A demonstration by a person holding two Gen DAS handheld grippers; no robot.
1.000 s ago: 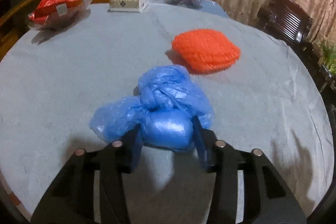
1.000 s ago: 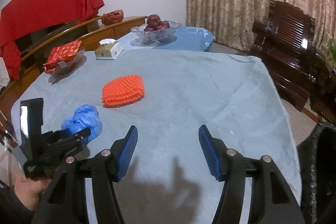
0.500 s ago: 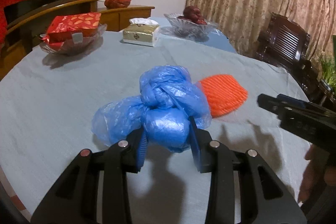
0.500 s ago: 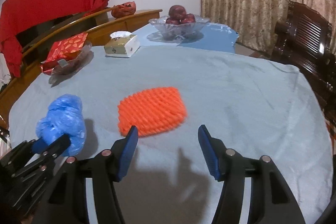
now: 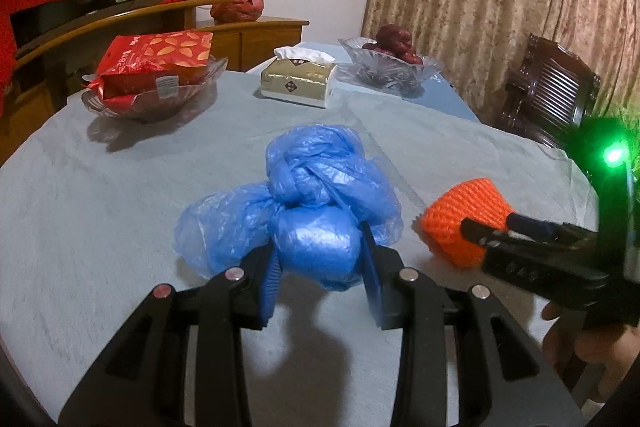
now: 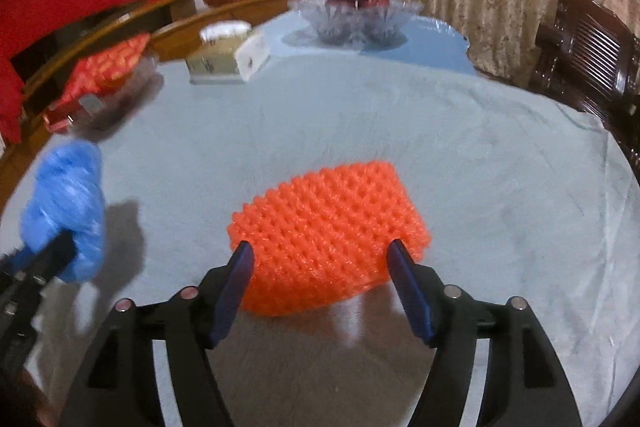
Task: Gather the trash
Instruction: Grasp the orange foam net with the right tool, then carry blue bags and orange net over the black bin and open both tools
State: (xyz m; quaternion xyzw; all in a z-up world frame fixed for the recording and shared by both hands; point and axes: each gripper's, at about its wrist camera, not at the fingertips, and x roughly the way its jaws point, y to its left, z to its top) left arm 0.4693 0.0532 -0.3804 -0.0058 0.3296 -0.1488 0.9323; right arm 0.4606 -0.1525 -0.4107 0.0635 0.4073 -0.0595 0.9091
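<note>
Clamping knotted blue plastic bag (image 5: 316, 203) near, left hand-held gripper (image 5: 320, 259) carries it above grey worktop (image 5: 100, 195); bag light, crinkly, slippery, best gripped on dense knot; right hand-held gripper (image 6: 320, 267) just widened, jaws unclenched around orange foam net (image 6: 332, 223) lying mid-worktop; net soft, springy, squeeze across middle.
</note>
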